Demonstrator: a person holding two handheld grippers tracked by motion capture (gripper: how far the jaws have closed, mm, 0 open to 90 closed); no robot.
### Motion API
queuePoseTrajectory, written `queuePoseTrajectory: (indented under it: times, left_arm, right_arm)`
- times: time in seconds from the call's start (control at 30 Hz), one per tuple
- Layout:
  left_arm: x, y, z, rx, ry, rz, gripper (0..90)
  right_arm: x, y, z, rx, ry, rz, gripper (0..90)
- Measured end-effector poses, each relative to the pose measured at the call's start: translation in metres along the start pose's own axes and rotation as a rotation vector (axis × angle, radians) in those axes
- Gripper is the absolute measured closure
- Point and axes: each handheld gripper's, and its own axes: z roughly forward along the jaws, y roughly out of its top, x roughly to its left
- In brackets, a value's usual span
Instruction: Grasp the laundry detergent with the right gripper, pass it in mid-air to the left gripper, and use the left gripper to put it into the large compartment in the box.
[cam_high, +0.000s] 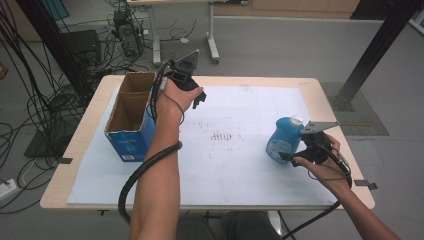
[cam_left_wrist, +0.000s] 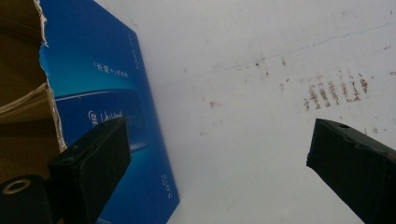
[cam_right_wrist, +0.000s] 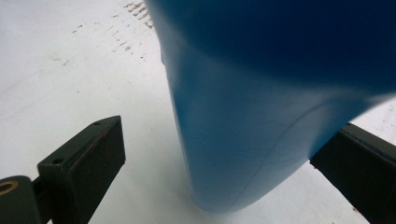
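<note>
At the right of the high view, the right claw (cam_high: 291, 158) sits with its jaws spread wide around the blue bottle (cam_high: 283, 138), which stands upright on the white counter (cam_high: 240, 165); one jaw appears apart from the bottle. Toward the upper left, the left claw (cam_high: 200, 100) hangs wide and empty just beside the open cardboard box (cam_high: 131, 116).

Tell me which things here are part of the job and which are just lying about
In the job:
blue bottle, between the open jaws of the right gripper
open cardboard box, beside the open left gripper

Lying about:
white mat with brown marks
cables on the floor
second table's legs
</note>
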Motion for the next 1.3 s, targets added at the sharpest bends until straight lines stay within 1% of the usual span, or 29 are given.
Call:
queuePoseTrajectory:
  times: [0.03,0.47,0.53,0.8,0.83,0.93,1.07,1.3]
  left_arm:
    - [-0.0001,-0.0001,0.0002,-0.003,-0.001,-0.004,6.4]
    - [0.0013,-0.0009,-0.0003,-0.001,0.002,0.001,6.4]
    - [0.0010,-0.0008,-0.0007,-0.004,0.002,-0.003,6.4]
    - [0.0005,-0.0005,-0.0010,-0.004,0.003,-0.003,6.4]
    - [0.0004,-0.0004,-0.0011,0.000,0.003,0.003,6.3]
    - [-0.0002,-0.0003,-0.0011,-0.005,0.002,-0.003,6.4]
    - [-0.0001,0.0000,-0.0018,-0.001,0.002,0.003,6.3]
    - [0.0000,0.0000,-0.0019,-0.003,0.002,-0.001,6.3]
  right_arm:
    - [0.0001,0.0001,0.0000,0.000,0.000,0.001,3.2]
    - [0.0013,0.0006,-0.0004,-0.004,0.000,-0.004,3.2]
    - [0.0013,0.0006,-0.0004,-0.005,0.001,-0.006,3.2]
    - [0.0014,0.0005,-0.0007,-0.009,0.003,-0.004,3.2]
    - [0.0013,0.0005,-0.0008,-0.010,0.004,-0.005,3.2]
    - [0.0013,0.0004,-0.0012,-0.012,0.004,-0.003,3.2]
    - [0.0009,0.0002,-0.0016,-0.015,0.005,-0.002,3.2]
    - [0.0010,0.0004,-0.0018,-0.017,0.007,-0.001,3.2]
